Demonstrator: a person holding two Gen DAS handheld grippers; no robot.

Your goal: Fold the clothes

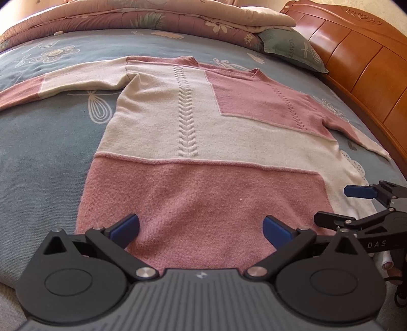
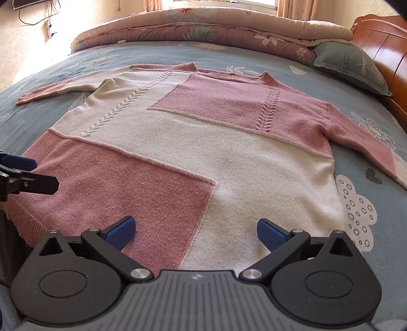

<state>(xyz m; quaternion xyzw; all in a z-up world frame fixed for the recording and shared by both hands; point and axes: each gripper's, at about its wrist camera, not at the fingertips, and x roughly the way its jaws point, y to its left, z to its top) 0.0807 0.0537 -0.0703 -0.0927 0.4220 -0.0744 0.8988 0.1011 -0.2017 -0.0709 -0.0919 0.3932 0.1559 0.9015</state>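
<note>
A pink and cream knit sweater (image 1: pixel 203 142) (image 2: pixel 203 152) lies flat on the bed, hem toward me, both sleeves spread sideways. My left gripper (image 1: pixel 201 230) hovers open over the pink hem panel, nothing between its blue pads. My right gripper (image 2: pixel 195 230) is open too, above the hem where pink meets cream. The right gripper (image 1: pixel 356 203) also shows at the right edge of the left wrist view; the left gripper (image 2: pixel 17 170) shows at the left edge of the right wrist view.
The bed has a blue-grey floral sheet (image 1: pixel 45 152) (image 2: pixel 368 203). A folded pink quilt (image 1: pixel 142 17) (image 2: pixel 203 25) lies along the far side, a green pillow (image 1: pixel 292 48) (image 2: pixel 353 66) beside it. The wooden headboard (image 1: pixel 361 63) (image 2: pixel 381 38) runs along the right.
</note>
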